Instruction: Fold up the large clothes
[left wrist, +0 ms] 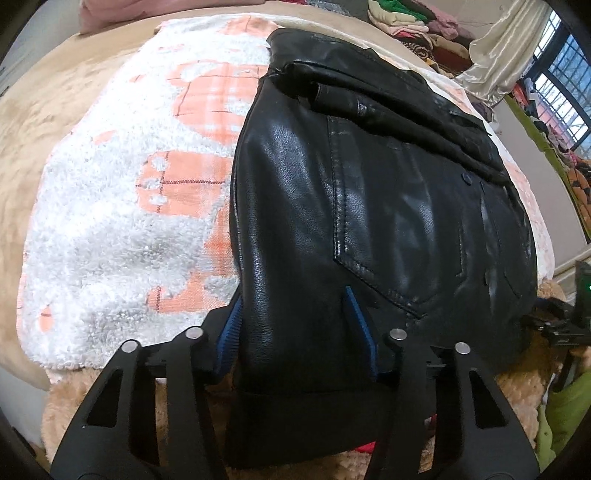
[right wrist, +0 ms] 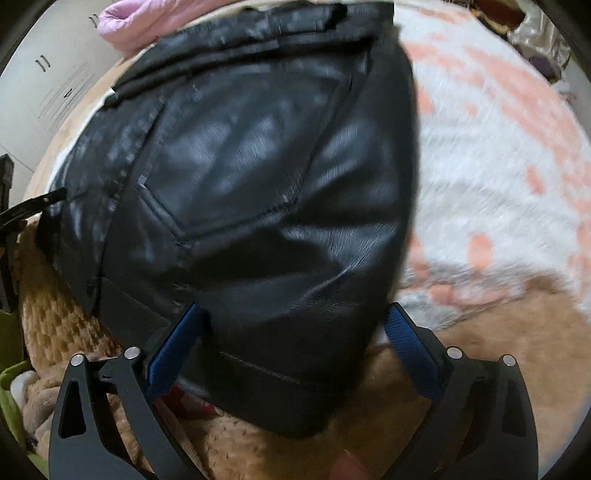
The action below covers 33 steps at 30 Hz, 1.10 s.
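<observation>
Left wrist view takes in the bed (left wrist: 55, 122), covered in tan plush, and on it a white and orange fleece blanket (left wrist: 122, 206) spread across most of the top. On that blanket lies the black leather jacket (left wrist: 369, 206), its hem hanging over the near edge of the bed and its collar end toward the far edge. By the far right corner, off the bed, is a pile of folded clothes (left wrist: 413, 22).

Sleeve or front panels look already turned inward near the collar, giving a narrow, roughly oblong bundle, so the side folds seem done. What remains, as I judge it, is bringing the hem up toward the collar and smoothing the result.

Each near corner of the hem sits between blue pads. The left hand-held gripper (left wrist: 295, 325) has its fingers set apart with thick leather filling the space; the pads seem to press it, so I read it as clamped on the jacket. The right hand-held gripper (right wrist: 295, 332), in its blurred view, straddles the other corner likewise, though contact there is less sure.
</observation>
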Tool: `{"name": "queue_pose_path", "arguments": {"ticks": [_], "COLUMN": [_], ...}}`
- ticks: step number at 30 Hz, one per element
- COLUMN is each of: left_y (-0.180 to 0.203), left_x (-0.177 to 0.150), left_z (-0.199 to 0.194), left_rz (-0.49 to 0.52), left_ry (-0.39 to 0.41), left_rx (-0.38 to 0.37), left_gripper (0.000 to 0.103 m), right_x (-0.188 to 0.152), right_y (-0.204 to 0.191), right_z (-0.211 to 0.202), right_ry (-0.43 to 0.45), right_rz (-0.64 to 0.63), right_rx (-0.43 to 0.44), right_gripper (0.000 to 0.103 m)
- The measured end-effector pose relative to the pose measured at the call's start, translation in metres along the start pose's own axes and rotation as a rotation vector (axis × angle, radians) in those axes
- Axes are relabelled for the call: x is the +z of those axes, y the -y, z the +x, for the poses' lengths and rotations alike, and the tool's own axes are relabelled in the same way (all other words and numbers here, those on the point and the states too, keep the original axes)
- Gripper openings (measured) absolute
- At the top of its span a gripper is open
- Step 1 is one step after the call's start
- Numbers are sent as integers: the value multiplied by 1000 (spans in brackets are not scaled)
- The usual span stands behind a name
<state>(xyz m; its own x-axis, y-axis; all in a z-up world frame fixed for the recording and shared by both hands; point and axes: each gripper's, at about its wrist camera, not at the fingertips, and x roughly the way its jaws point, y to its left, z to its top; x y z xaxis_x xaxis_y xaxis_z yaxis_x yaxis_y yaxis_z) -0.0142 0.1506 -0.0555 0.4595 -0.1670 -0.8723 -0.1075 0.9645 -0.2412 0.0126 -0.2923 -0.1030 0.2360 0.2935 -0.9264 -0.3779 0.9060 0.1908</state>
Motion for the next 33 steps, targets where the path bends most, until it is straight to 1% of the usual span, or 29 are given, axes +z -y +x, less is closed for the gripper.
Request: {"name": "queue_pose_path", "arguments": {"ticks": [1,3,4,5,6,8,11,13,15,19,21,23,24,25,26,28,30,33], "left_y": [-1,-2,-3,-3,-3,0,3,4,4,10,16,21,24,26,28,31,34,39], "left_x": [-1,-1,-1,-1,-1,-1,1,4,10,25,38,50,58,64,70,83,95,110], "left_z": [-1,-3,-4,-4,-5,-8,-15,-19,-23,-34,-43,-51,-56,-59,-61,-68,-74,-79], "left_rz": [1,-1,-5,-11,-13,-5,1,0,-13,-14,-6,-4,1,4,3,-5,-6,-3], "left_ry": [1,8,11,14,17,27,48,54,64,105,140,182,214,230,243,277,299,313], "left_rx": [2,4,5,7,11,24,26,18,-6,-35,-40,-38,-26,-21,-27,-41,-51,-64], "left_gripper": [37,33,31,29,27,21,15,13,13,11,10,10,10,7,5,4,4,4], "right_x": [-2,-3,-5,-5,-5,-4,-1,4,12,32,42,53,58,63,71,81,96,113], "right_y": [-2,-5,-4,-2,2,7,4,6,10,13,16,19,19,22,27,31,37,43], "right_z": [2,-3,-11,-17,-25,-36,-55,-67,-85,-110,-121,-129,-130,-133,-136,-138,-140,-138], "right_ry": [10,27,57,77,100,135,212,270,352,469,513,545,557,569,584,601,616,628], "right_rz": [-19,-39,-45,-46,-41,-28,-54,-48,-36,-30,-23,-18,-11,0,22,42,64,105], "right_rx": [-10,7,22,28,37,82,120,173,242,296,309,304,305,312,326,324,309,319], "right_gripper": [91,73,49,28,21,13,9,8,6,6,6,6,6,6,6,6,6,6]}}
